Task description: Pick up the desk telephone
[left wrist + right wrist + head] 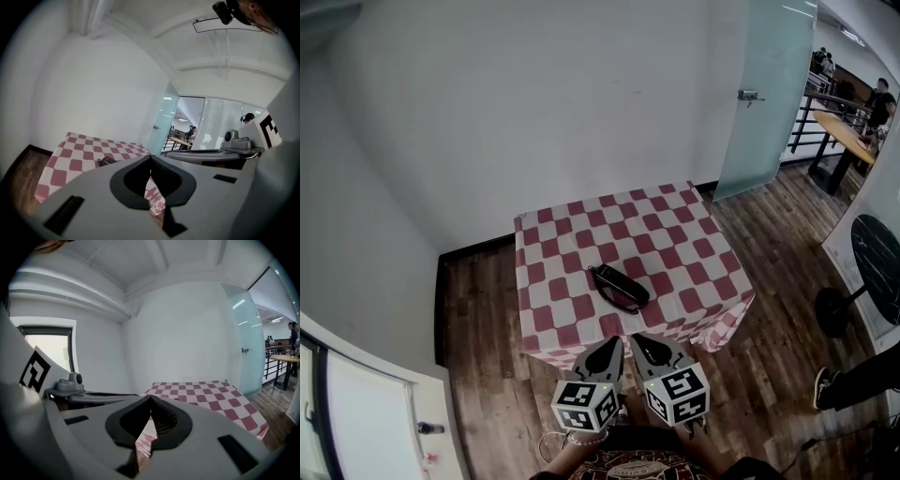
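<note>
Desk telephone untouched on bench, both grippers short of it, nothing held.
Desk telephone (619,287), black, lies just below centre of the checkered-cloth bench (581,234), mid-frame in the head view. Left gripper (612,345) and right gripper (643,341) sit side by side at bottom centre, near the bench's lower edge and apart from the phone; each has its jaws together and empty. Pickup not started: reach, open, clamp and lift all left. Nothing else on the cloth and nothing blocks the approach. Frosted glass door (769,94) upper right, people beyond it, a shoe (825,384) at right edge.
</note>
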Action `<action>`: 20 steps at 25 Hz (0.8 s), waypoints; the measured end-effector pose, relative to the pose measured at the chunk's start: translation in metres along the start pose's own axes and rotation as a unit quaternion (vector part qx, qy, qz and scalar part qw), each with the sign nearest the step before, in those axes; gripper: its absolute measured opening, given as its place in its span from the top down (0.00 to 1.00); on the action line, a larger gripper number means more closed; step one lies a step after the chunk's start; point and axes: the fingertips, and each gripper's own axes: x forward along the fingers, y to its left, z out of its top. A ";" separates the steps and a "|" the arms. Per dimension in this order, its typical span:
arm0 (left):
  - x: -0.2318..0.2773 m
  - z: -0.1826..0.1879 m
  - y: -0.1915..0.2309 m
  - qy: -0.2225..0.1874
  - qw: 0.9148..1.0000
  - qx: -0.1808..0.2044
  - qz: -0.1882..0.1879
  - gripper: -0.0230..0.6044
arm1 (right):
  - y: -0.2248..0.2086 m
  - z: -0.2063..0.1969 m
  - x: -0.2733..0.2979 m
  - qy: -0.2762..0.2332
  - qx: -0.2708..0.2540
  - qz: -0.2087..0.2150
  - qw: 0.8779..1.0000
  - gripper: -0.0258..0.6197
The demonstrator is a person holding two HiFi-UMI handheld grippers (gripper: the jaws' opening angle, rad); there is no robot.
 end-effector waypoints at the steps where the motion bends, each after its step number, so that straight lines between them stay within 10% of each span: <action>1: 0.001 0.000 0.004 0.002 1.000 0.000 0.000 0.95 | 0.001 0.000 0.004 0.000 0.002 -0.002 1.000 0.93; 20: 0.030 0.011 0.047 0.011 1.000 -0.021 0.012 0.95 | -0.010 0.011 0.058 0.020 0.002 0.006 1.000 0.93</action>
